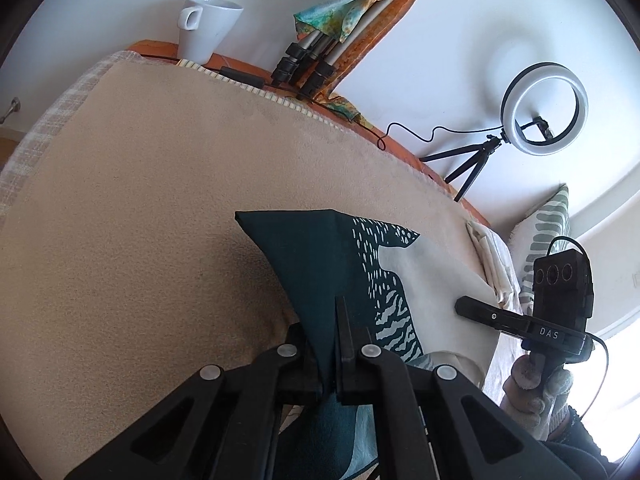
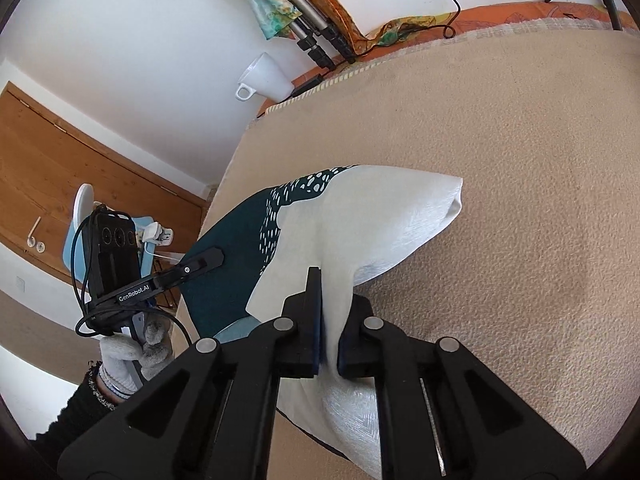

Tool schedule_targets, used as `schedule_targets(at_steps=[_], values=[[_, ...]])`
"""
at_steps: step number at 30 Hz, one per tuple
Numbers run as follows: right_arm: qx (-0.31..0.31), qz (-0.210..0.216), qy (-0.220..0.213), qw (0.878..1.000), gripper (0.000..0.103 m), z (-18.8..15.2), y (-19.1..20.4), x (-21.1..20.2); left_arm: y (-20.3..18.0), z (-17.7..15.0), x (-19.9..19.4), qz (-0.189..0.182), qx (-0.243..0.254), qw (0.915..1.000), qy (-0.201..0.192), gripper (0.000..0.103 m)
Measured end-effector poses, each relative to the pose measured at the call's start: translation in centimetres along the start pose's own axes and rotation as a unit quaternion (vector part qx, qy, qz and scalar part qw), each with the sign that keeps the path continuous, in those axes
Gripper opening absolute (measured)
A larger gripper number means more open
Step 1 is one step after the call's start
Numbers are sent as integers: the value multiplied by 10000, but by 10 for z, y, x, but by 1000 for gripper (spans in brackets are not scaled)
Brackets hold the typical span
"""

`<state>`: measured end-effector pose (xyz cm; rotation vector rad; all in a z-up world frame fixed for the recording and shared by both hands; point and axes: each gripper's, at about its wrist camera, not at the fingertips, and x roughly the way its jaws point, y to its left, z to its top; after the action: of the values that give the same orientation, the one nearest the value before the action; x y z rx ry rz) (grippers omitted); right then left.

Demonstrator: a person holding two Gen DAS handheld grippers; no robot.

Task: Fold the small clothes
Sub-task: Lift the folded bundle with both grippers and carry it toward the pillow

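Note:
A small cloth [image 1: 320,256] in dark teal and cream with a white dash pattern is stretched between both grippers above a beige blanket [image 1: 140,208]. My left gripper [image 1: 326,344] is shut on the teal end. My right gripper [image 2: 332,312] is shut on the cream end of the cloth [image 2: 384,216], which folds over into a rounded edge farther away. Each view shows the other gripper from the side, held by a gloved hand [image 1: 536,384], with the left gripper [image 2: 200,262] lying against the teal part. The cloth's near part hangs below the jaws.
A white cup [image 1: 208,28] and folded tripod legs [image 1: 308,64] stand at the blanket's far edge by the wall. A ring light on a small tripod [image 1: 540,108] and a striped cushion [image 1: 548,216] are at the right. A wooden door [image 2: 60,184] is left in the right wrist view.

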<state>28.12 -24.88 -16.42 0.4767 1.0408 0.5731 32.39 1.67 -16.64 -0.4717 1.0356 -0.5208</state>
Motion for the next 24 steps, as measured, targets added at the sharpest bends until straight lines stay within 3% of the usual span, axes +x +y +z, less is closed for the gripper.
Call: schedule_targets(at_steps=[3,6,7,8,10,13,15,16,20,24], values=[[88,-56,72,9999,7,-4,-10,-3,0,-3,6,10,-27,10000,53,0],[117,-126,145,9997,7,-8,-18,2,11,-6,23,-99,-291,9988,370,1],[119,-130,171,9997,7,-8,-20,4,14,-7,26,44,-323,9989,335,11],[156,-114,186,9996,7,-9,-22,4,16,-7,29,107,-343,9988,336,27],[237,-94,191,9995,7,-10,-28,4,20,-6,35,10,-396,9984,403,32],[534,122,355,9979,11,-10,-39,11,19,-4,41,-104,-363,9987,340,31],[710,166,347,9967,12,-13,-45,16,15,-4,45,-131,-324,9988,350,16],[695,132,378,9968,12,-13,-45,19,13,-5,48,-130,-306,9986,408,0],[52,-325,322,9989,7,-10,-21,12,-13,-7,40,87,191,9995,245,0],[-659,-905,111,9936,7,-4,5,-6,-41,-3,23,111,558,9984,-58,0]])
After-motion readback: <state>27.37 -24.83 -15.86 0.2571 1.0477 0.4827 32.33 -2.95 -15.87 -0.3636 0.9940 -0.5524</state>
